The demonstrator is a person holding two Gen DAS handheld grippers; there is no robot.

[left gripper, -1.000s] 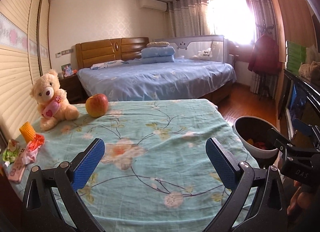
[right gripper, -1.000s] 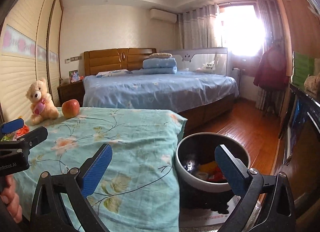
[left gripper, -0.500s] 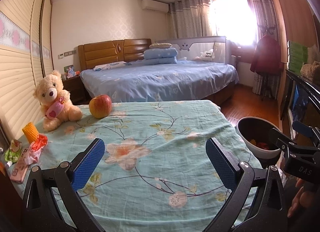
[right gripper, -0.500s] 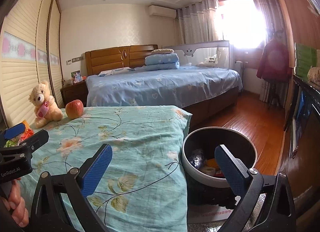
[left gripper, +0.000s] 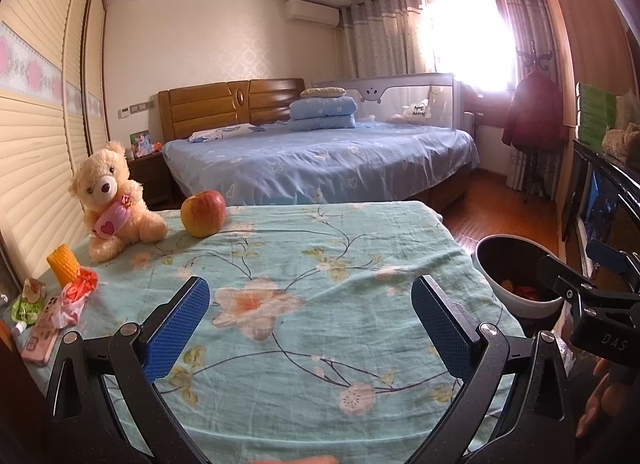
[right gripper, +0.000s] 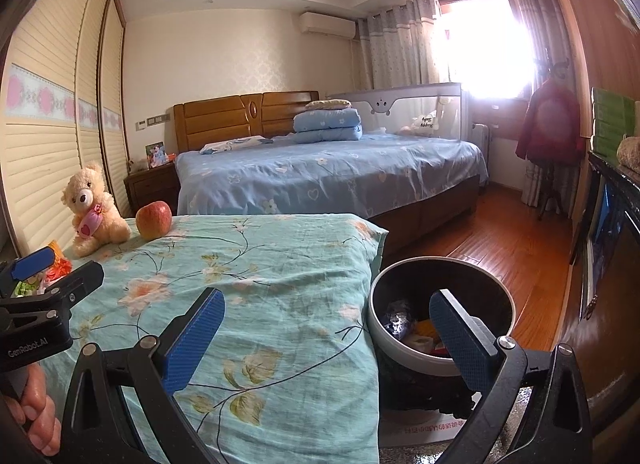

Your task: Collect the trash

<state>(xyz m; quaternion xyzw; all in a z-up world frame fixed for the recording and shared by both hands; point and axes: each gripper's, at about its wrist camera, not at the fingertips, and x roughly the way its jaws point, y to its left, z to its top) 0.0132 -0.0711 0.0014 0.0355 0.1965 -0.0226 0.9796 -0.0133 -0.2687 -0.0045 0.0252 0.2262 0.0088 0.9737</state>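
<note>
Left tool (left gripper: 310, 320) spread over wrappers (left gripper: 70, 296), right view alone sees bin (right gripper: 400, 348) contents

Daylight pours through the window (left gripper: 468, 36) at my far right, blown out to white glare that washes the curtains (right gripper: 394, 44) hazy, while my views stay warm and sharp mid-frame, bending strongly and darkening towards the fisheye edges.

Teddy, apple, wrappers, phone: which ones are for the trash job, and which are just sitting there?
For the job:
crumpled wrappers
green packet
trash bin, already holding rubbish
left gripper and right gripper, both open

Just sitting there:
teddy bear
apple
pink phone
corn cob, maybe a toy
</note>
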